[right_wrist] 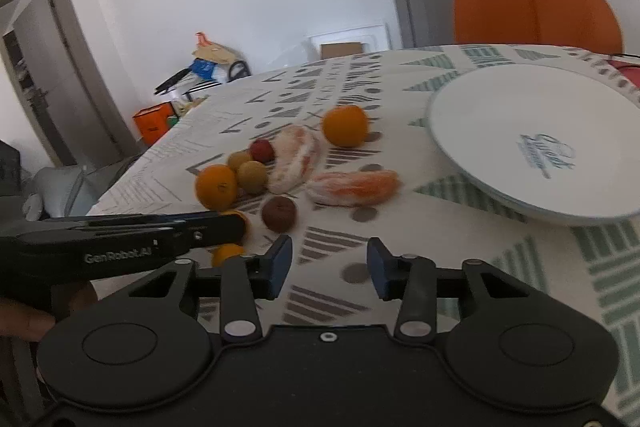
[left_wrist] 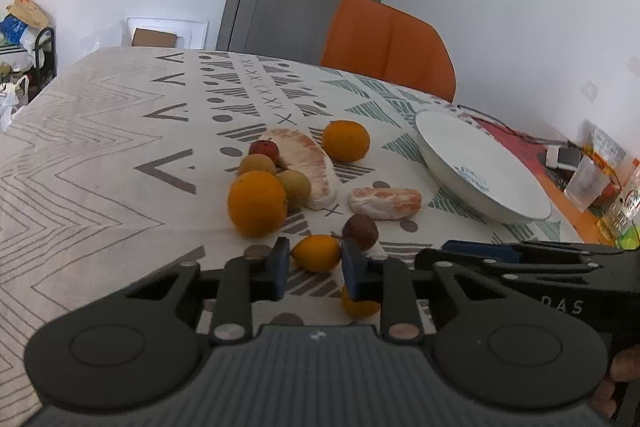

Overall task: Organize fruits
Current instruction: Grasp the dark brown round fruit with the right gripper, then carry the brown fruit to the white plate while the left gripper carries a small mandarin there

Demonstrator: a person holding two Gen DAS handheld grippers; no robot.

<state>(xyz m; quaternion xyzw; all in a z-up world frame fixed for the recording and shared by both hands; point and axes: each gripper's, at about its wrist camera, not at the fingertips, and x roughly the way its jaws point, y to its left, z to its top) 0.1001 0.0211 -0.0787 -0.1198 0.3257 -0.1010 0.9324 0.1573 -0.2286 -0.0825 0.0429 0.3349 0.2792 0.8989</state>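
Observation:
My left gripper (left_wrist: 316, 269) is shut on a small orange fruit (left_wrist: 316, 253), its blue pads pressing both sides just above the patterned tablecloth (left_wrist: 120, 147). A second small orange fruit (left_wrist: 360, 303) lies under its right finger. Beyond are a brown fruit (left_wrist: 360, 231), two big oranges (left_wrist: 258, 203), peeled pomelo pieces (left_wrist: 386, 203), tan round fruits (left_wrist: 294, 189) and a red one (left_wrist: 264, 149). My right gripper (right_wrist: 330, 265) stands open over bare cloth, with the brown fruit (right_wrist: 279, 213) just ahead. The left gripper (right_wrist: 236, 227) reaches in from the left there.
A white plate (right_wrist: 532, 143) sits at the right, tilted on something red at its far side. Behind the table stands an orange chair (left_wrist: 388, 47). A plastic cup (left_wrist: 586, 183) and bottles (left_wrist: 624, 211) crowd the far right edge. The table's left edge drops off toward floor clutter (right_wrist: 156, 123).

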